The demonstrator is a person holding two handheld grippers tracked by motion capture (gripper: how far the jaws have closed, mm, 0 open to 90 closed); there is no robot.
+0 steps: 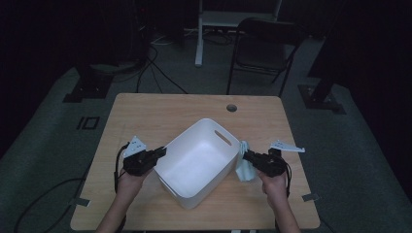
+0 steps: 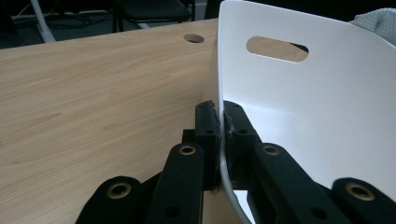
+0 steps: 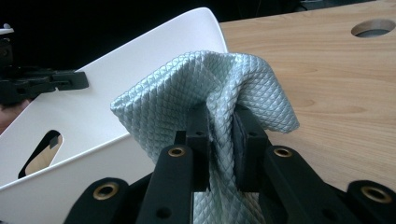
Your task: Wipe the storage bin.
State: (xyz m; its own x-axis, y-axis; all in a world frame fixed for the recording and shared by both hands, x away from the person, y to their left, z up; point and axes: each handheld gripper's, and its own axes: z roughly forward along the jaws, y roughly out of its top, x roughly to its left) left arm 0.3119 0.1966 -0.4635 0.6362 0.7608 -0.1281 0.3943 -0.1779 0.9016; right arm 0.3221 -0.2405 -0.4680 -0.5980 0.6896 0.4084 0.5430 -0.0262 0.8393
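Hands first, at the near edge of the worktop (image 1: 145,104): my two forearms come in from the bottom of the high view, each carrying a gripper. My left gripper (image 1: 160,153) is clamped on the rim of the white tub (image 1: 199,160); in the left gripper view I see both black jaws pressed flat against the thin plastic wall, one inside and one outside, with no gap left. My right gripper (image 1: 247,156) sits just beside the tub's right end, toward the right edge of the worktop, and its jaws are pinched tight on a pale green quilted cloth (image 3: 205,98). In the right gripper view the cloth bunches up above the jaws and hangs down between them, its diamond weave plain to read, with the tub's curved rim just behind it. From above, the cloth (image 1: 244,167) hangs at the tub's outer wall, beside its right end and outside it; I cannot tell whether it brushes the plastic. The tub stands skewed across the middle of the worktop, one corner near the near edge, the opposite end pointing toward the far right corner, and I can see a slot handle (image 1: 223,138) cut in that far end wall. Its inside shows bare white. Farther on, a round cable hole (image 1: 231,108) lies near the far edge. Beyond the worktop I make out a dark folding chair (image 1: 265,46) on the floor.
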